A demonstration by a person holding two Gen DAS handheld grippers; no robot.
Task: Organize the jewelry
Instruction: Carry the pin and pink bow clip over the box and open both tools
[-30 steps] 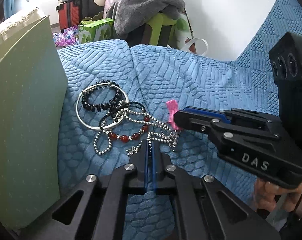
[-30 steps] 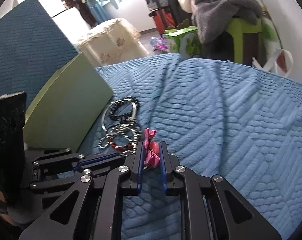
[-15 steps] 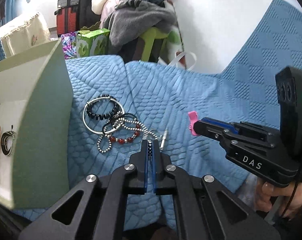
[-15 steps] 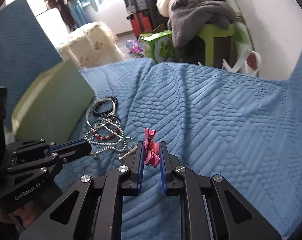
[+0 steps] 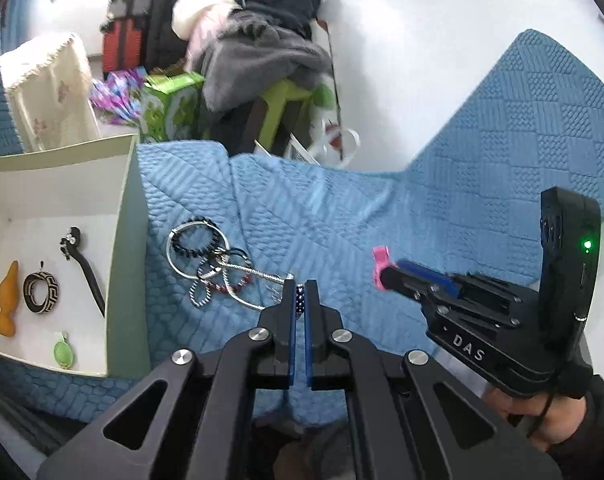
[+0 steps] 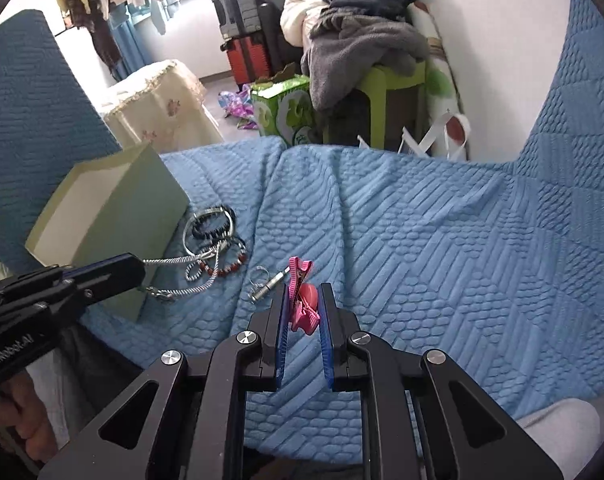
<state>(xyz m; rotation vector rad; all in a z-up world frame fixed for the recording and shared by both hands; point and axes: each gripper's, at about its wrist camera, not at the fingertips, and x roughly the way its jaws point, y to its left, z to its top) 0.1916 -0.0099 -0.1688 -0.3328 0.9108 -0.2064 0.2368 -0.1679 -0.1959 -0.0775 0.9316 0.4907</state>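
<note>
Left hand-held gripper (image 5: 300, 294): nearest in its own view; jaws almost together, pinching a dark beaded strand (image 5: 299, 299) that shows in the narrow slit between them. A silver chain (image 5: 249, 271) runs from the tips back to the jewelry pile.
Right hand-held gripper (image 6: 304, 308): jaws clamped on a pink hair clip (image 6: 302, 300), held above the blanket, the clip's nose sticking out past the fingertips.
Blanket (image 6: 422, 248): blue, quilted, covering the whole surface; broad bare stretch to the right of the right hand-held gripper and beyond it up to the far fold.
Metal charm (image 6: 266, 282): small silver tube with a ring, lying on the blanket just ahead-left of the pink hair clip, apart from the pile.
Jewelry pile (image 5: 211, 258): silver bangle, black bead bracelet, red bead bracelet and twisted chain, tangled together on the blanket, just beside the box wall.
Box (image 5: 127, 240): pale green, open-topped, at the left edge of the blanket; its right wall stands between the pile and the white interior.
Inside the box: black hair stick (image 5: 83, 270), patterned ring (image 5: 41, 293), orange piece (image 5: 7, 298), green pendant (image 5: 63, 353), lying apart from one another on the floor.
Far edge: blanket ends at a drop; behind it a green stool (image 6: 394, 80) heaped with clothes (image 6: 354, 40) and a green carton (image 6: 283, 110).
</note>
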